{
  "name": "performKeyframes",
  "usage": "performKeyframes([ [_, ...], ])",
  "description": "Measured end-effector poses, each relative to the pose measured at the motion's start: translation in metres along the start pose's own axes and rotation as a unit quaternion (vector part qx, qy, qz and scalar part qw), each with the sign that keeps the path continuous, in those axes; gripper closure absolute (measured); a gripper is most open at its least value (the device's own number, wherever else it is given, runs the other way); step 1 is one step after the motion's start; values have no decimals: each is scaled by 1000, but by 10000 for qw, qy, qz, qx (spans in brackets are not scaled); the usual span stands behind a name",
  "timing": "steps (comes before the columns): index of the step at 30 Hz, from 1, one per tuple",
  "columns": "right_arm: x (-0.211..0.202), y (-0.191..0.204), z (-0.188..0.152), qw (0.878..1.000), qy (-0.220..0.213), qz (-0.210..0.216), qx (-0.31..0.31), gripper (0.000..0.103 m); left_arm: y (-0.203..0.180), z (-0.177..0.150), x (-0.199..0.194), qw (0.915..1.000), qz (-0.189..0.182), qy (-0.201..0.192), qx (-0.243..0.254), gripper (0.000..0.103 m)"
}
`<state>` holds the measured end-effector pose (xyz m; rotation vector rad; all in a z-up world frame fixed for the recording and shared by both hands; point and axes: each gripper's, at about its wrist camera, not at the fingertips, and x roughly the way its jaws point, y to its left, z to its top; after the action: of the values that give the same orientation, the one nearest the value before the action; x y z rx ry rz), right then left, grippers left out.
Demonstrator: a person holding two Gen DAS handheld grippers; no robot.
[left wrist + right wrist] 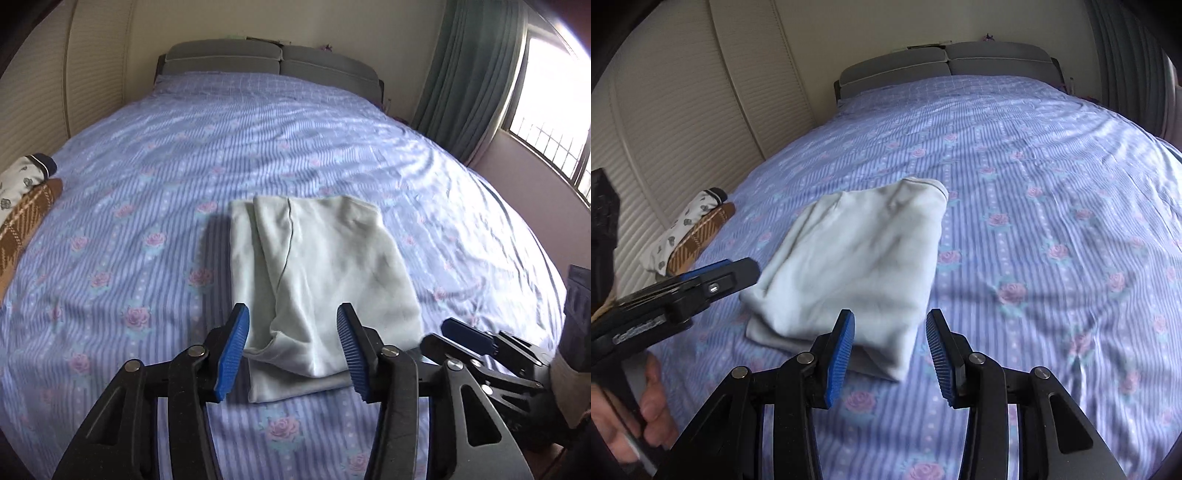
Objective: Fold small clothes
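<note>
Two small folded garments sit far left at the bed's edge, a white printed piece with a dark cuff (26,177) and a brown-and-cream plaid piece (26,225) touching it, both well apart from the action. Moving right, the left gripper (291,347) hangs over the near edge of the pale mint folded cloth garment (325,266), its ribbed blue pads (232,354) standing apart with the cloth's near fold showing between them, no squeeze on it that I can see. That garment lies flat in the middle of the lilac striped, rose-printed bedsheet (147,155). In the right wrist view a bare hand (635,417) grips the left tool's handle, and there's pale lettering on its black body, too blurred to read. Further right, the right gripper (890,354) hovers at the garment's near right corner, jaws partly spread, nothing pinched. At the back, a grey padded headboard (269,62); far right, green curtains (461,81) by a bright window (554,122).
</note>
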<state>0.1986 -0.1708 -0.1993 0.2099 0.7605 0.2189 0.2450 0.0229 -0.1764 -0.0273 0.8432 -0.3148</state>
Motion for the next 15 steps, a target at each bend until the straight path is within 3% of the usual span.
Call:
performKeyframes([
  [6,12,0,-15,9998,137,-39,-154,61,9,-9,22,9991,-87,364,-176,82],
  [8,15,-1,-16,9999,123,-48,-100,62,11,-14,25,9988,-20,460,-189,84],
  [10,20,-1,-17,9998,147,-90,-138,73,13,-17,27,9985,25,498,-231,86],
  [12,26,-1,-17,9995,229,-122,-193,94,15,-18,28,9983,75,509,-280,87],
  [15,22,-6,-20,9998,152,-134,-16,96,17,-21,25,9980,140,506,-345,88],
])
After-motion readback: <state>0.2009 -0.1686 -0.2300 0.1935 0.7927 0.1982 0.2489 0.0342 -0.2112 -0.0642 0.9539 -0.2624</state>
